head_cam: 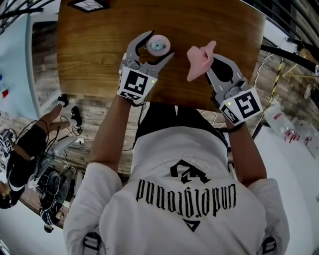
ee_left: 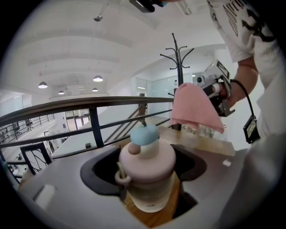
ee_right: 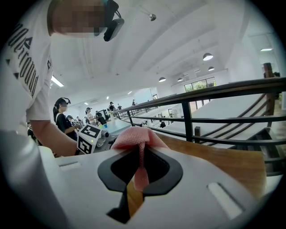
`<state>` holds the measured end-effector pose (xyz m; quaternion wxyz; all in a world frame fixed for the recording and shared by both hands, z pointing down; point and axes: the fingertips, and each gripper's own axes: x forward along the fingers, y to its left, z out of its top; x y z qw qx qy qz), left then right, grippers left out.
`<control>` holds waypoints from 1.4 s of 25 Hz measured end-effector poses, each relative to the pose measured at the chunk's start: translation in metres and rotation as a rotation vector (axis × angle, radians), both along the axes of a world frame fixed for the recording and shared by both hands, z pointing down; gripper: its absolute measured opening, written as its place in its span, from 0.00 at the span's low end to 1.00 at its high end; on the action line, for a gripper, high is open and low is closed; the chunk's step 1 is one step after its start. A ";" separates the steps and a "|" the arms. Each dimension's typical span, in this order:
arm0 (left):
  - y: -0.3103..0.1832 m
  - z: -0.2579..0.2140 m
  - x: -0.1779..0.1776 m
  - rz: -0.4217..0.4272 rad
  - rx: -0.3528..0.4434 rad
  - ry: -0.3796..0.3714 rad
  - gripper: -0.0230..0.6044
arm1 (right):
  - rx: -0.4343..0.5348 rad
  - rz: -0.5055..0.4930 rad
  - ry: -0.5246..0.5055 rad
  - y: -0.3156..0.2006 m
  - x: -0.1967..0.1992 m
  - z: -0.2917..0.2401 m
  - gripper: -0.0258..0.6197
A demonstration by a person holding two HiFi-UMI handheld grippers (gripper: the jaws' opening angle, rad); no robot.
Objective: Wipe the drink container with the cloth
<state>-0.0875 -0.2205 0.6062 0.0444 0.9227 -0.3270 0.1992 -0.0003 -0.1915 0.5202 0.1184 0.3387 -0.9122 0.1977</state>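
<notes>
The drink container [head_cam: 157, 46] is a clear bottle with a pink lid and a pale blue cap, standing on the wooden table [head_cam: 94, 55]. My left gripper [head_cam: 160, 44] is shut on it, one jaw on each side of its body [ee_left: 149, 179]. Just to its right in the head view, my right gripper [head_cam: 212, 59] is shut on a pink cloth [head_cam: 200, 61] that bunches above the jaws. In the right gripper view the cloth [ee_right: 136, 137] hangs down between the pads. The left gripper view shows the cloth [ee_left: 194, 107] held up beside the container, apart from it.
The table's near edge runs just under both grippers. A black metal railing [ee_right: 210, 117] borders the far side, and a coat stand [ee_left: 178, 58] rises behind it. A person [head_cam: 25, 149] crouches on the floor at the left among cables. A dark framed object [head_cam: 88, 4] lies at the table's far edge.
</notes>
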 end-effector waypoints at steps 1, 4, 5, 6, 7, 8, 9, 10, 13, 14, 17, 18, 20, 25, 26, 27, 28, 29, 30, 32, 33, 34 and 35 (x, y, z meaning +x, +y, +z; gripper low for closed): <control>0.001 -0.003 0.001 0.004 0.000 0.001 0.67 | 0.001 -0.002 0.000 0.001 0.000 0.000 0.07; 0.005 -0.016 0.008 0.024 0.005 0.000 0.67 | 0.013 -0.010 0.000 0.003 0.004 -0.004 0.07; 0.007 -0.023 0.010 0.034 0.006 0.001 0.67 | 0.016 -0.013 0.000 0.004 0.005 -0.007 0.07; 0.009 -0.030 0.011 0.044 0.005 0.002 0.67 | 0.018 -0.015 0.002 0.006 0.006 -0.009 0.07; 0.011 -0.037 0.012 0.053 0.004 0.006 0.67 | 0.021 -0.017 0.003 0.007 0.006 -0.012 0.07; 0.013 -0.045 0.013 0.061 0.003 0.011 0.67 | 0.026 -0.020 0.004 0.008 0.007 -0.014 0.07; 0.013 -0.053 0.014 0.068 0.003 0.016 0.67 | 0.034 -0.025 0.004 0.008 0.008 -0.017 0.07; 0.014 -0.062 0.015 0.075 0.002 0.022 0.67 | 0.043 -0.032 0.003 0.009 0.009 -0.020 0.07; 0.020 -0.094 0.024 0.106 -0.003 0.041 0.67 | 0.071 -0.067 -0.006 0.016 0.015 -0.034 0.07; 0.023 -0.106 0.028 0.122 -0.001 0.048 0.67 | 0.084 -0.086 -0.012 0.019 0.016 -0.039 0.07; 0.033 -0.144 0.036 0.177 0.019 0.057 0.67 | 0.141 -0.165 -0.026 0.029 0.011 -0.060 0.07; 0.037 -0.157 0.038 0.196 0.030 0.056 0.67 | 0.163 -0.191 -0.028 0.030 0.008 -0.069 0.07; 0.046 -0.184 0.045 0.234 0.051 0.047 0.67 | 0.208 -0.243 -0.042 0.032 0.003 -0.091 0.07; 0.072 -0.247 0.071 0.322 0.078 0.045 0.67 | 0.353 -0.392 -0.082 0.038 -0.002 -0.176 0.07; 0.078 -0.260 0.075 0.329 0.081 0.053 0.67 | 0.375 -0.409 -0.089 0.042 -0.002 -0.191 0.07; 0.084 -0.274 0.079 0.332 0.081 0.068 0.67 | 0.387 -0.422 -0.097 0.048 -0.002 -0.203 0.07; 0.090 -0.287 0.082 0.328 0.078 0.088 0.67 | 0.392 -0.430 -0.104 0.056 -0.001 -0.211 0.07; 0.094 -0.299 0.085 0.319 0.071 0.109 0.67 | 0.393 -0.431 -0.110 0.062 0.002 -0.216 0.07; 0.094 -0.308 0.088 0.311 0.066 0.122 0.67 | 0.398 -0.427 -0.117 0.064 0.005 -0.218 0.07; 0.088 -0.320 0.091 0.307 0.073 0.121 0.67 | 0.401 -0.416 -0.122 0.059 0.012 -0.212 0.07; 0.086 -0.324 0.092 0.310 0.079 0.118 0.67 | 0.389 -0.413 -0.114 0.057 0.013 -0.205 0.07; 0.085 -0.327 0.091 0.313 0.083 0.119 0.67 | 0.371 -0.411 -0.105 0.057 0.013 -0.197 0.07; 0.085 -0.330 0.090 0.317 0.086 0.122 0.67 | 0.352 -0.411 -0.096 0.058 0.013 -0.187 0.07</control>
